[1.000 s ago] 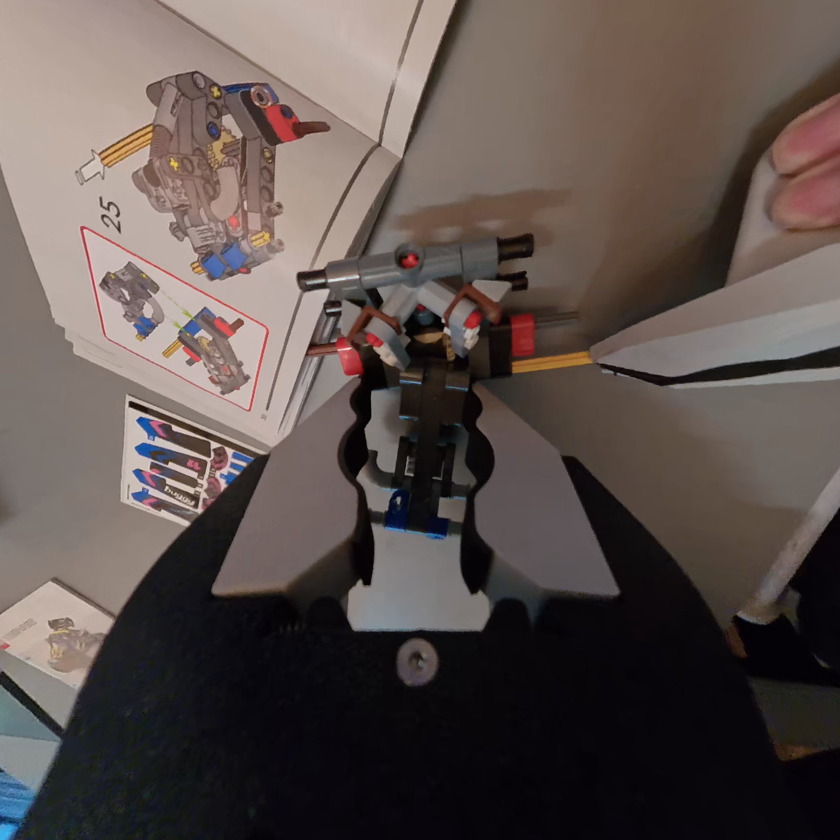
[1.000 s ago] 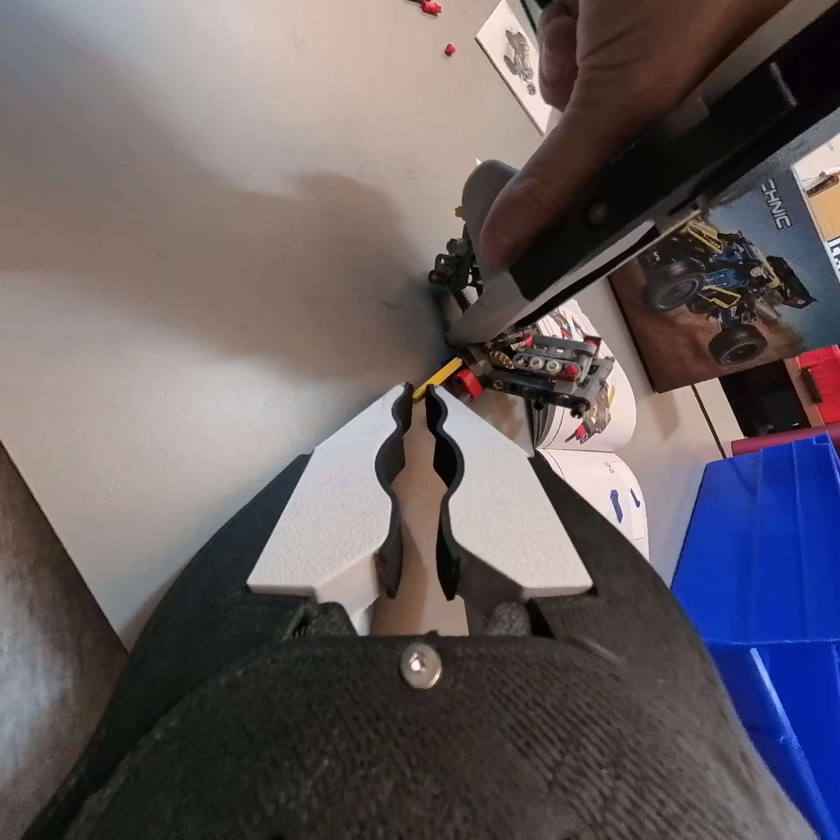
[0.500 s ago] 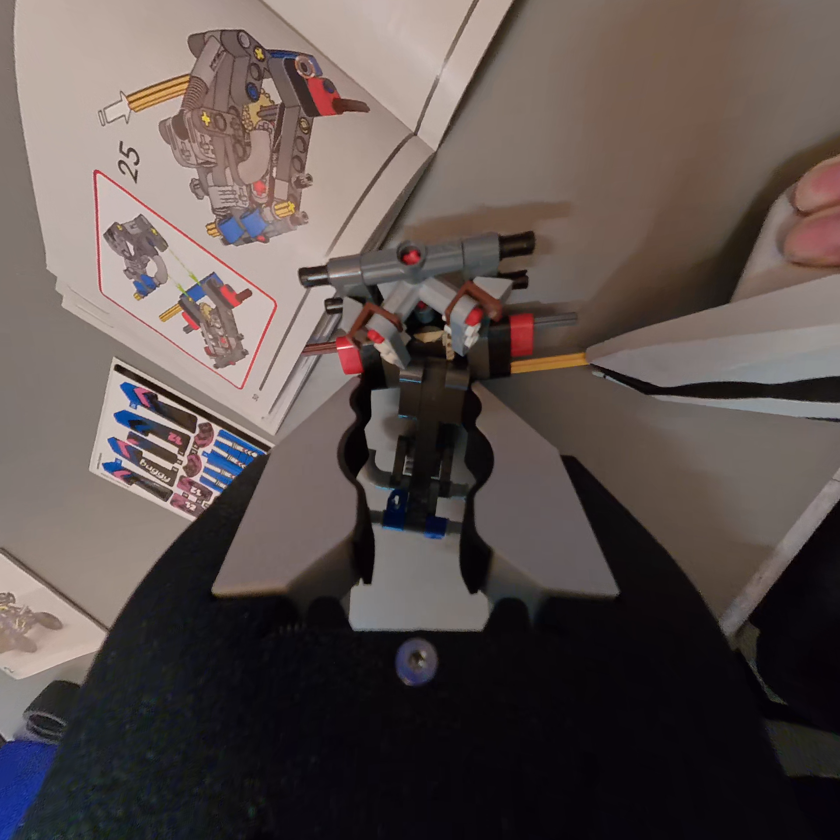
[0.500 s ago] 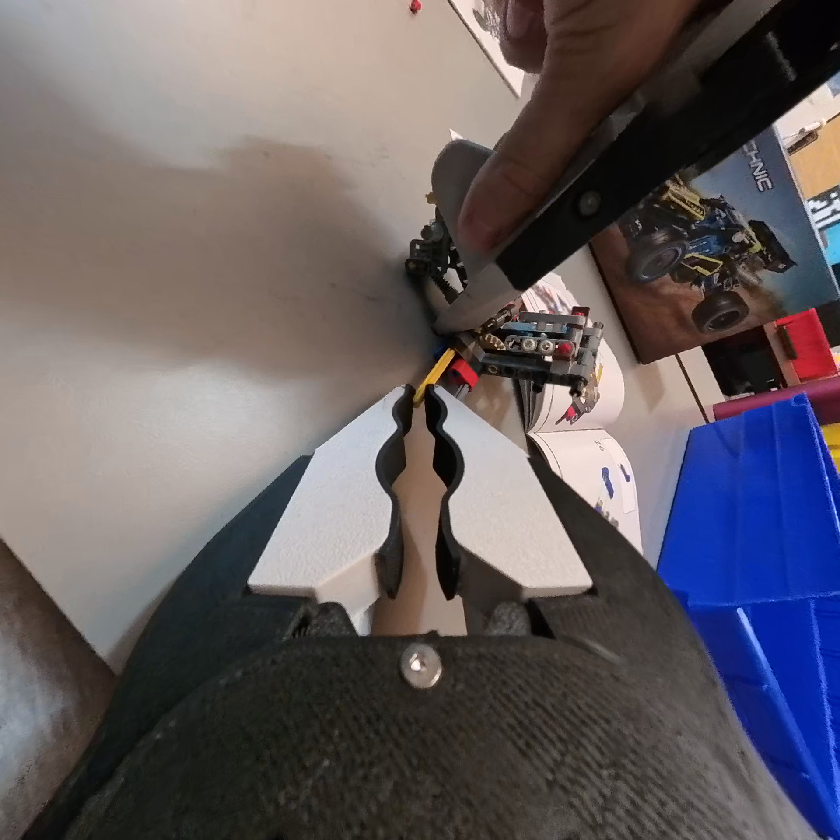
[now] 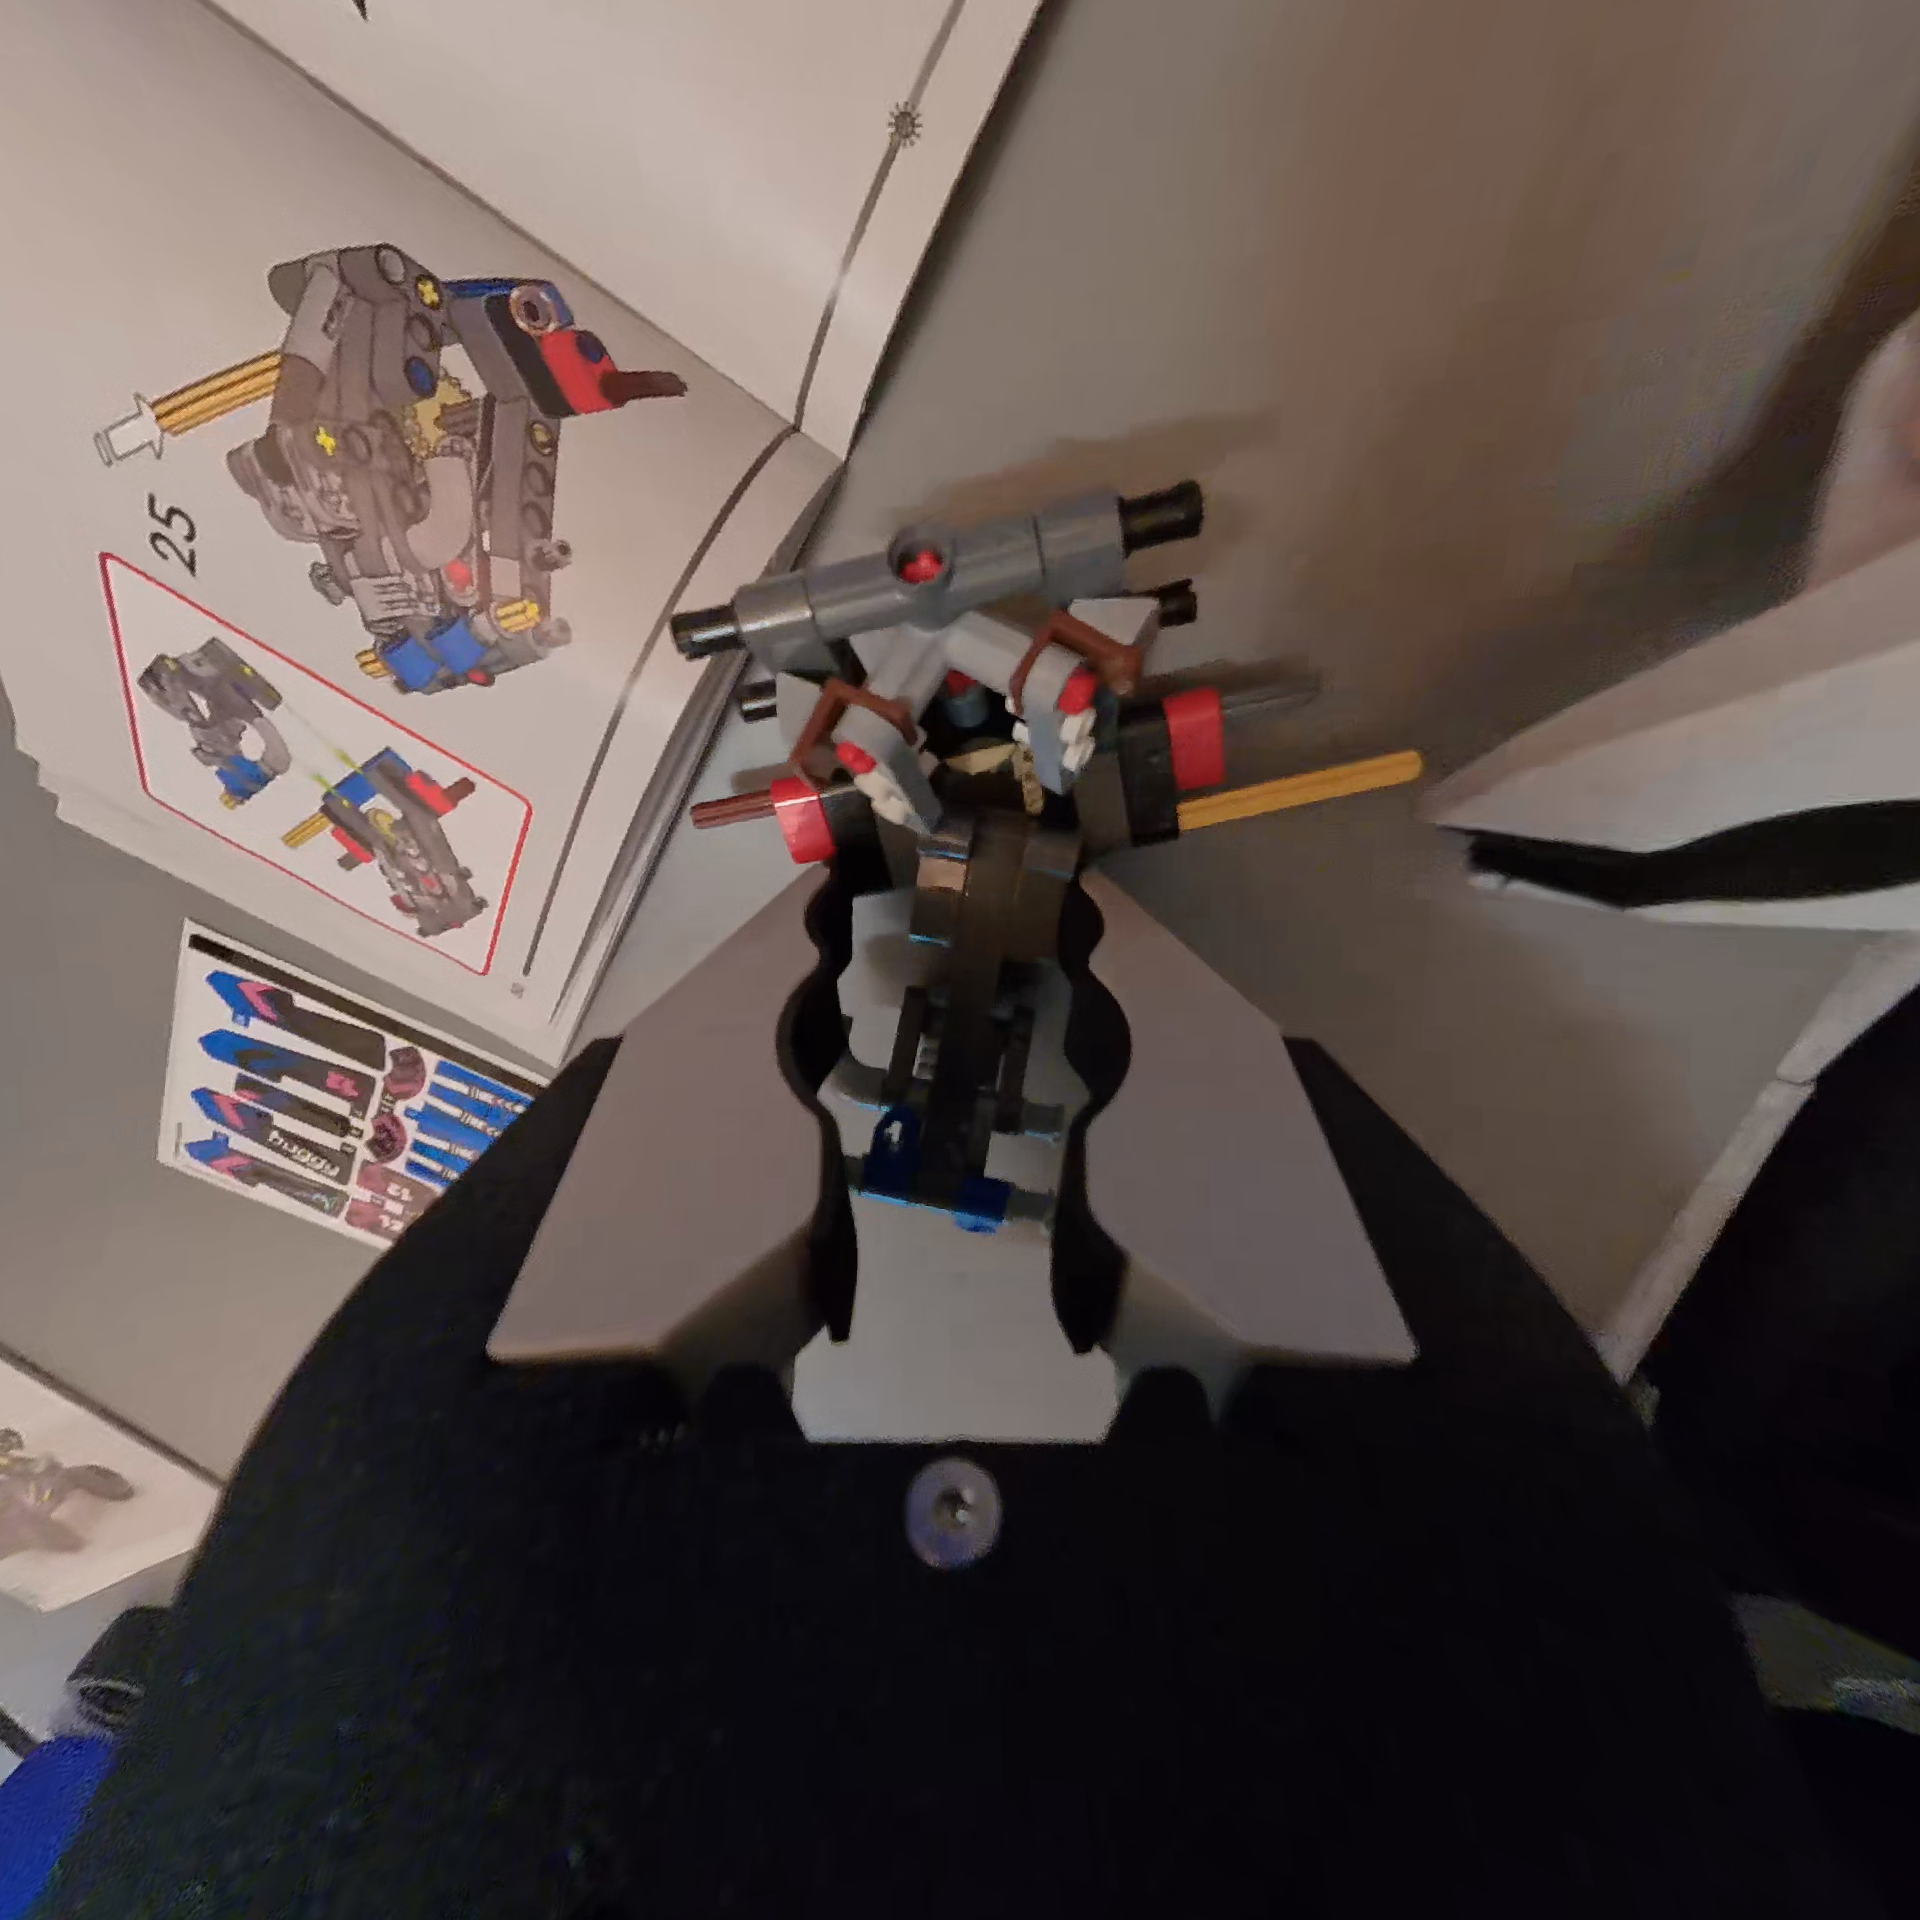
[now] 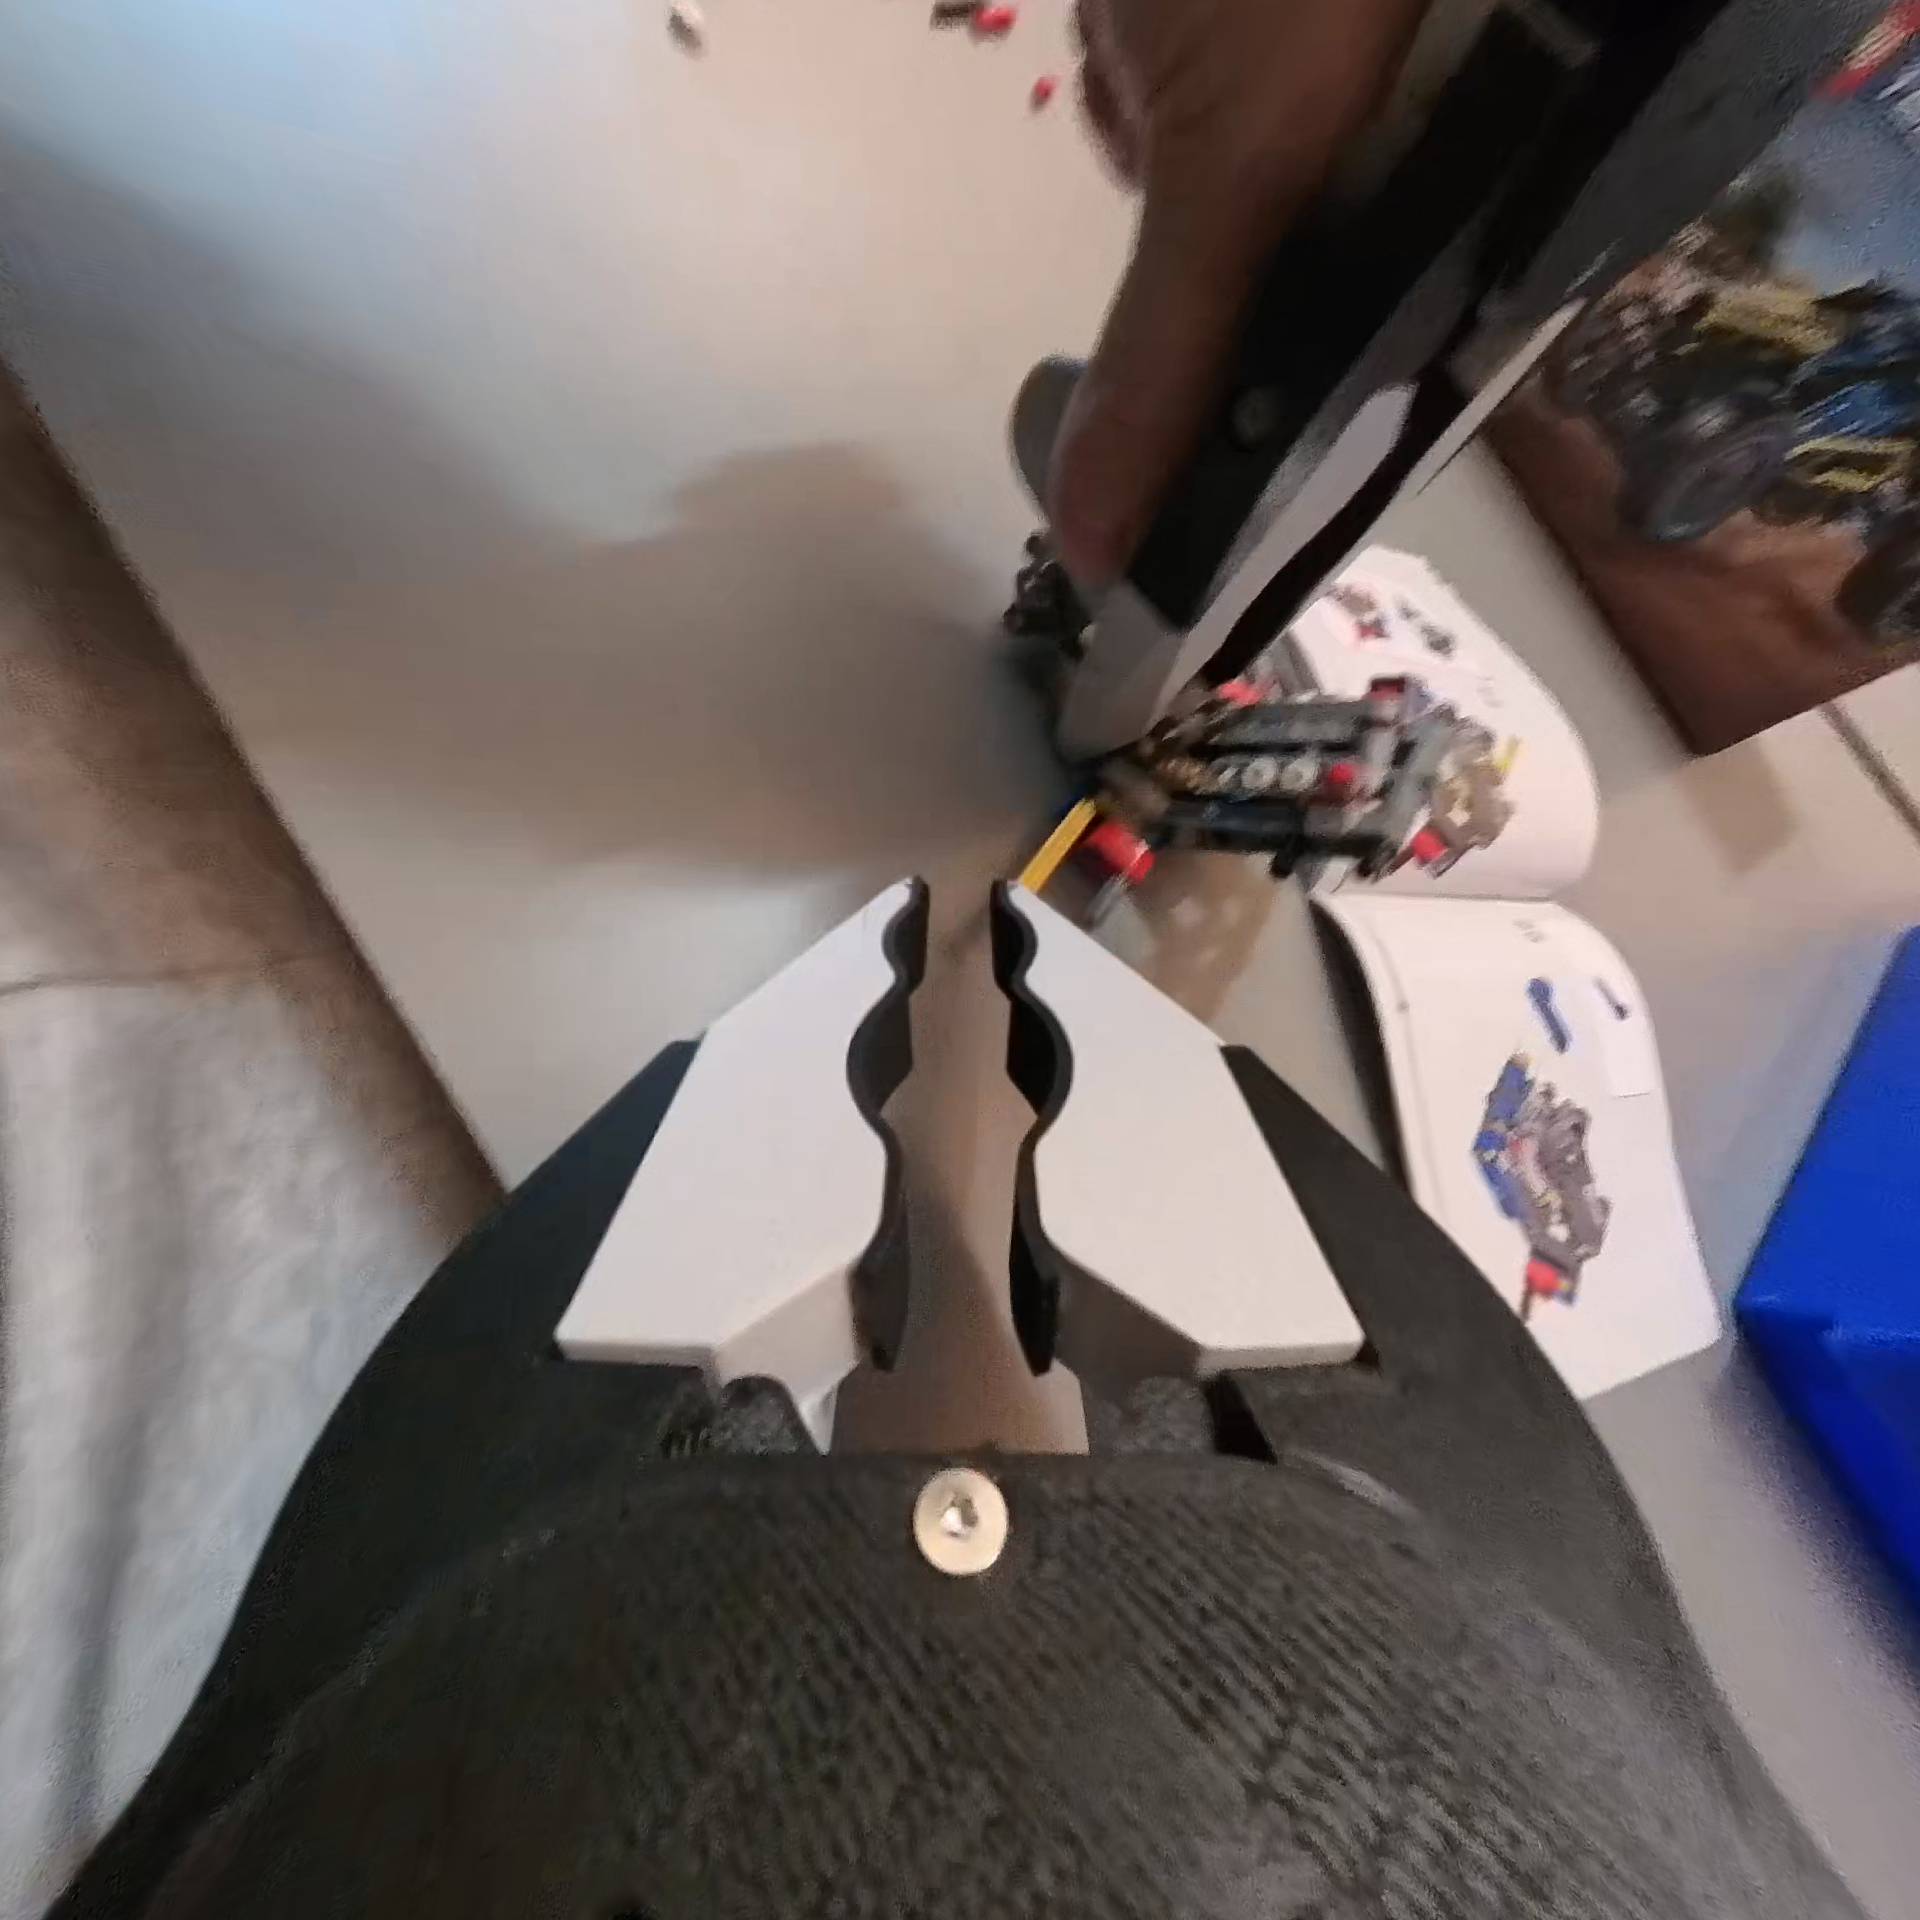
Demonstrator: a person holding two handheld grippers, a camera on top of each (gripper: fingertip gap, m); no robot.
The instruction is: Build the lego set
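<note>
My left gripper [image 5: 951, 883] is shut on a partly built lego assembly [image 5: 966, 665] of grey, black, red and blue parts, held above the grey table. A yellow axle [image 5: 1299, 784] sticks out of the assembly's right side. My right gripper [image 6: 958, 888] is slightly open and empty, with its fingertips just short of the axle's [image 6: 1060, 847] free end. In the left wrist view its fingers [image 5: 1662, 790] lie at the right edge. In the right wrist view the left gripper [image 6: 1122, 717] holds the assembly [image 6: 1299, 769], with a hand [image 6: 1143, 312] on it.
An open instruction booklet [image 5: 416, 416] and a sticker sheet [image 5: 312, 1091] lie left of the assembly. The set's box [image 6: 1714, 416] stands behind it and a blue bin [image 6: 1849, 1247] at the right. Small loose pieces [image 6: 987, 16] lie far off. The table edge [image 6: 260, 883] runs at the left.
My right gripper was shut on the yellow axle; its jaws have parted and it has drawn back off the axle's end. The axle stays in the assembly. The left gripper still holds the assembly.
</note>
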